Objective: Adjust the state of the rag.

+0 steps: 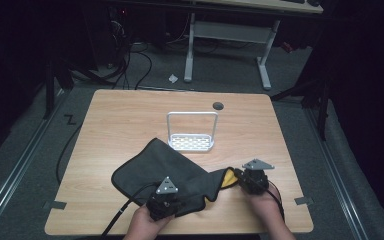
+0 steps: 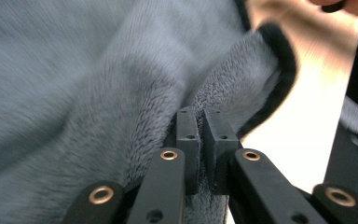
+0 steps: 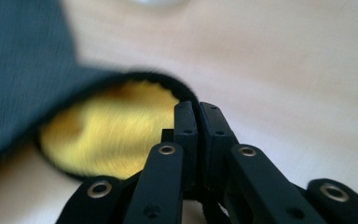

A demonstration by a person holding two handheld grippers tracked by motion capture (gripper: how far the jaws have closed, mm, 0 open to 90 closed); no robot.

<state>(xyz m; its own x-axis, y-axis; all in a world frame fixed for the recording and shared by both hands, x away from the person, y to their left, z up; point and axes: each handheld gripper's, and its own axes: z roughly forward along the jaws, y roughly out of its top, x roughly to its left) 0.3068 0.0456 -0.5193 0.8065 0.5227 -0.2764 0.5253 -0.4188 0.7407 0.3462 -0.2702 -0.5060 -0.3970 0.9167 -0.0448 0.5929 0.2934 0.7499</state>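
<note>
Light wood-grain table (image 1: 130, 115) with rounded corners and a dark round grommet (image 1: 218, 105) near the far edge. Standing on grey carpet (image 1: 25, 145) in a dim room, with a metal rail (image 1: 10, 187) running along the left and dark cables (image 1: 130, 62) tangled beyond the far edge. Behind it, the white legs of a second desk (image 1: 227, 35). Small grey tape tabs (image 1: 55, 204) stuck at the near corners.

Near the table's middle, a small white wire rack (image 1: 192, 131) with a tall hoop handle, upright, just beyond the cloth.

Dark grey microfibre cloth (image 1: 155, 167) spread and rumpled across the near half of the table, one corner turned over to bare a yellow underside (image 1: 227, 180).

Left gripper (image 1: 164, 202) at the cloth's near edge, jaws pressed together on a raised fold of grey pile (image 2: 223, 93), seen close in the left gripper view. Right gripper (image 1: 240, 179) at the turned-over corner, jaws brought together, apparently nipping the black-bound hem (image 3: 177, 84) beside the yellow face; the pinch itself not wholly clear in the right gripper view. Both hands low at the near edge.
</note>
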